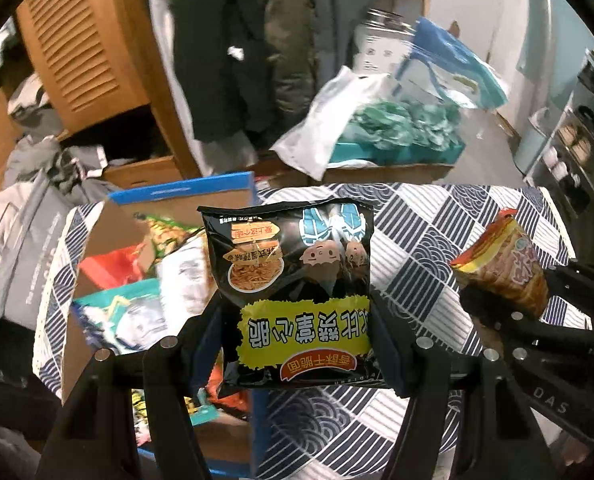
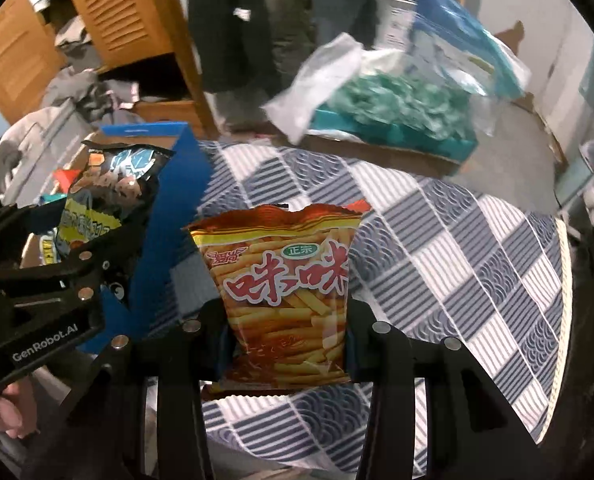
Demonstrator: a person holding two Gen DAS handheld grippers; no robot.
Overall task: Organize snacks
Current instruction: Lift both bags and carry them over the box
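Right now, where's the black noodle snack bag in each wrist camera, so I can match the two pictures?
Left wrist view: the black noodle snack bag fills the centre, upside down, clamped in the left gripper.
Right wrist view: the same bag sits at the left edge, seen side-on over the box.
Shared landmark: the blue-edged cardboard box at the left of the checked tablecloth.

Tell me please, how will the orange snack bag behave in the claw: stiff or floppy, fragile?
The orange snack bag is probably light and puffy: it stands upright in the right claw without sagging. Its glossy film may be slippery. The printed sticks suggest brittle contents, so a hard squeeze could likely crush them.
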